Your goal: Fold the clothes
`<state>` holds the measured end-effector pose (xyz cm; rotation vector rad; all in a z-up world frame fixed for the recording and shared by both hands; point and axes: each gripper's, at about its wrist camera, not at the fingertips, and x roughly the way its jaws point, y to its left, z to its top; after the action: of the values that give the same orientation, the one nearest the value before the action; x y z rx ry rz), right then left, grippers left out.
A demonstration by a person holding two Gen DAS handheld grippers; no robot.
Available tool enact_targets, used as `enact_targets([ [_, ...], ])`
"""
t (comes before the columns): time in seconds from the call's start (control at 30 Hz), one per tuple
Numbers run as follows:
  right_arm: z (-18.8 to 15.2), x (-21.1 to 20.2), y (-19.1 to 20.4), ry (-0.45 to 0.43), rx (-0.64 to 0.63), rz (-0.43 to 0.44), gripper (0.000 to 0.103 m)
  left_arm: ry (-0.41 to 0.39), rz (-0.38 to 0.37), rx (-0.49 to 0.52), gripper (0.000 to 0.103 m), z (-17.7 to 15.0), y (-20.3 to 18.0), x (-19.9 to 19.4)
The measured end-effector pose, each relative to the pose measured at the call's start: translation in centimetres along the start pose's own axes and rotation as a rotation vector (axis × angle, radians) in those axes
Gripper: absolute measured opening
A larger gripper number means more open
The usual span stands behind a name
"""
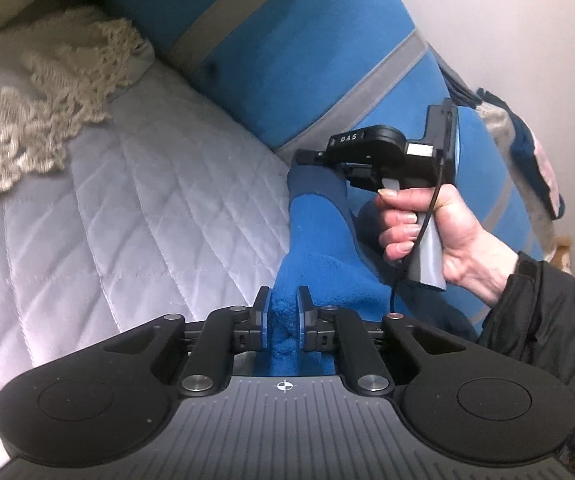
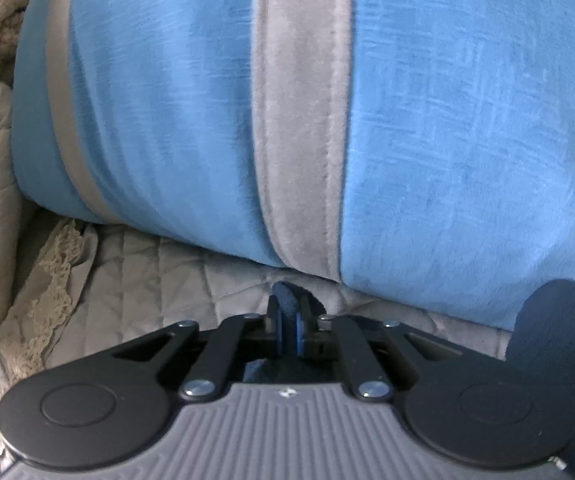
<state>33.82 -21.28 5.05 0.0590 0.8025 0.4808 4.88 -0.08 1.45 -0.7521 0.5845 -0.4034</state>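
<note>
Pinching a bright blue fleece garment (image 1: 319,264) with my left gripper (image 1: 284,312), pads closed on a fold of it. Garment is stretched between both tools over the grey quilted bedspread (image 1: 159,208), near its edge by the big blue cushion with grey stripes (image 1: 307,48). My right gripper (image 2: 288,322) is pressed together on the garment's darker navy cuff end (image 2: 285,294), just short of the cushion. Right hand (image 1: 439,228) wraps the handle. Cream lace trim (image 1: 47,120) lies at the far left corner.
</note>
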Motion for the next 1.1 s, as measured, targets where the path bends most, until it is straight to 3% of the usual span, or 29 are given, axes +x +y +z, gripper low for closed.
enact_targets([
  [0.03, 0.0, -0.1, 0.2, 0.006, -0.013, 0.005, 0.006, -0.002, 0.004, 0.005, 0.019, 0.1, -0.1, -0.1],
  [0.13, 0.3, -0.3, 0.3, 0.013, -0.024, 0.01, 0.006, -0.01, 0.015, 0.021, 0.035, 0.4, -0.6, -0.4],
  [0.2, 0.3, -0.5, 0.4, 0.015, -0.032, 0.008, 0.006, 0.022, 0.019, 0.012, 0.036, 0.8, -0.4, 0.5],
  [0.23, 0.4, -0.6, 0.3, 0.016, -0.031, 0.008, 0.006, 0.041, 0.02, 0.006, 0.034, 1.0, -0.2, 1.1],
  [0.33, 0.4, -0.4, 0.2, 0.02, -0.025, 0.002, 0.006, 0.118, 0.02, 0.02, 0.003, 1.0, -0.3, 2.2],
  [0.5, 0.6, -0.2, -0.1, 0.009, -0.009, -0.023, 0.006, 0.164, 0.062, 0.126, 0.0, 0.1, -1.6, 0.9],
  [0.67, 0.6, 0.0, -0.1, -0.015, 0.014, -0.061, 0.005, 0.221, 0.155, 0.258, 0.0, -1.1, -2.0, -0.3],
  [0.73, 0.5, 0.0, 0.1, -0.008, 0.005, -0.044, 0.006, 0.19, 0.185, 0.223, 0.0, -0.8, -1.2, -1.2],
  [0.8, 0.4, -0.1, 0.6, -0.004, -0.023, -0.033, 0.006, 0.138, 0.161, 0.145, 0.001, 0.0, -0.3, -1.8],
  [0.9, 0.3, -0.4, 1.0, -0.001, -0.04, -0.036, 0.006, 0.101, 0.111, 0.006, 0.015, 1.3, 1.1, -2.0],
  [0.97, 0.4, -0.7, 1.2, 0.001, -0.062, -0.038, 0.006, 0.095, 0.085, -0.012, 0.039, 1.7, 1.2, -1.2],
  [1.1, 0.7, -0.7, 1.2, 0.009, -0.051, -0.044, 0.006, 0.139, 0.044, -0.011, 0.042, 1.6, 1.0, 1.1],
])
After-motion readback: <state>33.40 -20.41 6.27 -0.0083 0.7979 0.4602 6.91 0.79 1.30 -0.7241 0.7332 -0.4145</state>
